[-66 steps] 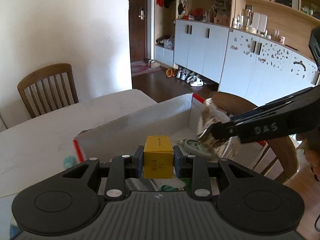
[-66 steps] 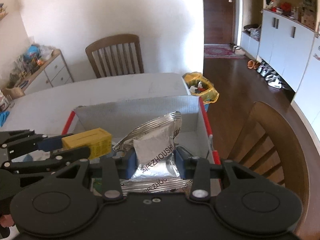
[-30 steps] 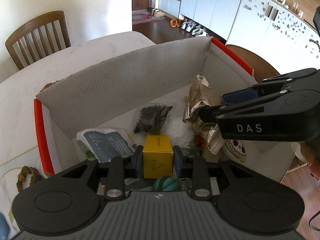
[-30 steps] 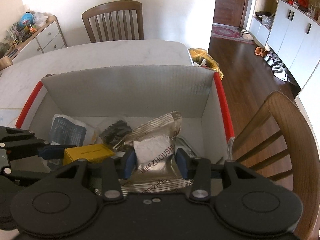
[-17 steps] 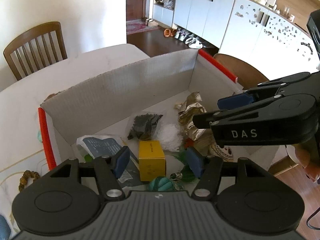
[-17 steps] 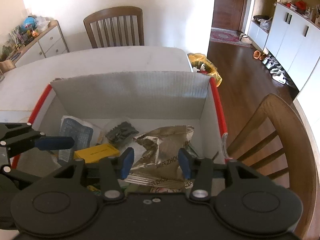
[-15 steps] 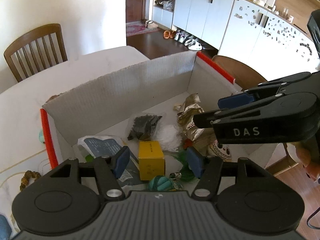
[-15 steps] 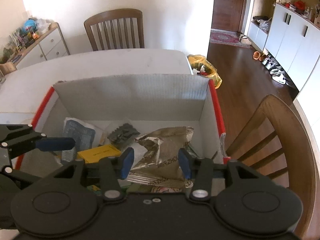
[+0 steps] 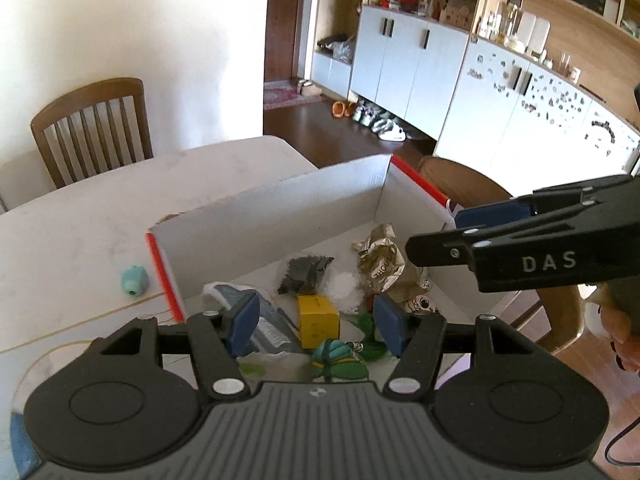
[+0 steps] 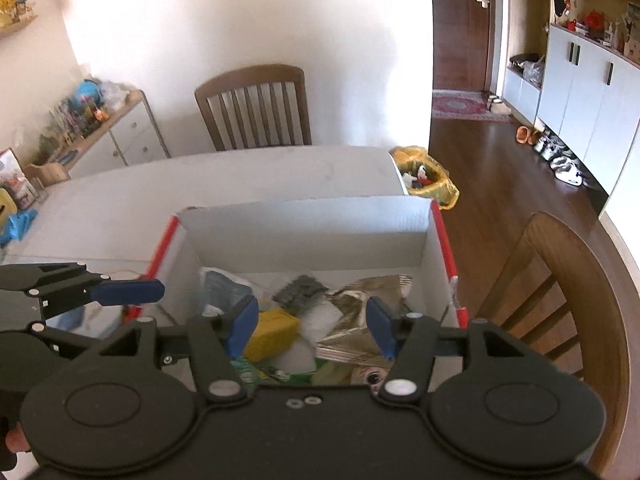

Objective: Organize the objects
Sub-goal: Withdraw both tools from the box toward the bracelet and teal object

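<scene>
An open cardboard box [image 9: 272, 216] with red edges stands on the white table. In it lie a yellow carton [image 9: 318, 320], a crumpled silver snack packet [image 9: 380, 260], a dark packet [image 9: 306, 274], a blue-white pouch [image 9: 264, 320] and a green item [image 9: 338, 360]. My left gripper [image 9: 316, 326] hangs open above the yellow carton, not touching it. My right gripper [image 10: 310, 326] hovers over the silver packet [image 10: 360, 320] and the carton [image 10: 272, 334]; its jaws are opening with nothing gripped. Each gripper shows in the other's view: the right gripper [image 9: 436, 232], the left gripper [image 10: 132, 292].
A small teal object [image 9: 135, 280] lies on the table left of the box. One wooden chair [image 10: 252, 108] stands at the far side, another [image 10: 560, 280] right of the box. A yellow-lined bin [image 10: 424, 176] sits on the floor past the table's corner.
Both grippers let go: the yellow carton and the silver packet dropped into the box. Both hands then rose and drew back, so the box looks smaller and lower.
</scene>
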Demonstrator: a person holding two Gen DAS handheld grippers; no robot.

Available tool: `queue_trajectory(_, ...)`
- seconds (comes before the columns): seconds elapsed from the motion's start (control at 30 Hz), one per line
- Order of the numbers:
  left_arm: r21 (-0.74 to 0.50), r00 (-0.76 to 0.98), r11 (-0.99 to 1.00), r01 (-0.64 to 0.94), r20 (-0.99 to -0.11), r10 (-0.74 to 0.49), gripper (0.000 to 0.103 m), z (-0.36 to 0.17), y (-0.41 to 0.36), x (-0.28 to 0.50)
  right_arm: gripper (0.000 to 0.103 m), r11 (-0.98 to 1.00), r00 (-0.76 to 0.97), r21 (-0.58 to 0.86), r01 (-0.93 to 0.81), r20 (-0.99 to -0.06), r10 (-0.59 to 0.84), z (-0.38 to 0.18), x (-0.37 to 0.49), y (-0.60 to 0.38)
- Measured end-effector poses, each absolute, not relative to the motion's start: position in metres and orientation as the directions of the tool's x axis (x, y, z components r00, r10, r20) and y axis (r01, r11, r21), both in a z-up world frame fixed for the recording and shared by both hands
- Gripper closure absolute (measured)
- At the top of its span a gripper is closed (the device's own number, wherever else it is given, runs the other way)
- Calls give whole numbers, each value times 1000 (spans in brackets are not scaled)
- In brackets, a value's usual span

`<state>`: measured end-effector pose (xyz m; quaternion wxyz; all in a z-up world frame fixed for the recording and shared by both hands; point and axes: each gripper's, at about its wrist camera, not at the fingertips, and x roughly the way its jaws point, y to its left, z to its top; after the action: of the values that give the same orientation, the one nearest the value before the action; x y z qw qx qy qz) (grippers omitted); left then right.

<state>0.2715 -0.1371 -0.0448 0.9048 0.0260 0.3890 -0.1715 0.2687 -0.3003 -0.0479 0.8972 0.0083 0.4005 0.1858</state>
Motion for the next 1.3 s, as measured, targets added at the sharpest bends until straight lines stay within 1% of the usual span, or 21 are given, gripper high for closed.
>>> queue_trajectory(0.1, -87, 656, 943, 323, -697, -289, 41, -35, -127, 262, 41, 928, 624, 176, -329, -697, 353, -39, 258, -296)
queue_trajectory(0.13, -84, 665, 946, 314, -691, -282, 39, -31, -123, 258, 40, 928, 624, 176, -329, -697, 353, -39, 258, -296)
queue_trajectory(0.33, -90, 692, 955, 284, -670, -269, 38, -14, -100, 243, 39, 924, 637, 219, -313, -673, 375, -30, 239, -284)
queue_trajectory(0.37, -92, 694, 955, 284, -668, -271, 36, -12, -96, 241, 39, 924, 637, 219, -313, -673, 375, -30, 239, -284)
queue_trajectory(0.4, -93, 696, 955, 283, -665, -271, 35, -10, -92, 238, 36, 923, 641, 234, -306, -666, 382, -29, 235, -282)
queue_trajectory(0.43, -94, 700, 955, 281, -661, -271, 35, -9, -88, 236, 31, 923, 641, 234, -306, -666, 382, -29, 235, -282)
queue_trajectory(0.47, -95, 703, 955, 280, -657, -271, 34, -7, -84, 234, 28, 922, 645, 243, -303, -660, 386, -28, 230, -279)
queue_trajectory(0.6, -93, 714, 957, 276, -646, -269, 30, -2, -68, 226, 27, 918, 654, 264, -296, -645, 397, -26, 219, -269)
queue_trajectory(0.67, -96, 720, 957, 274, -639, -271, 28, 0, -59, 222, 21, 916, 664, 271, -295, -631, 400, -24, 210, -257)
queue_trajectory(0.8, -104, 732, 959, 263, -627, -269, 21, 2, -41, 215, 16, 911, 665, 285, -297, -623, 412, -23, 205, -245)
queue_trajectory(1.07, -115, 742, 962, 248, -616, -265, 19, -1, -4, 209, 7, 901, 658, 302, -311, -615, 434, -24, 191, -206)
queue_trajectory(1.2, -127, 737, 961, 247, -619, -271, 19, -6, 14, 207, 7, 905, 658, 297, -305, -622, 425, -26, 187, -180)
queue_trajectory(1.3, -131, 737, 960, 248, -618, -275, 19, -11, 27, 206, 4, 912, 663, 291, -289, -626, 410, -27, 186, -166)
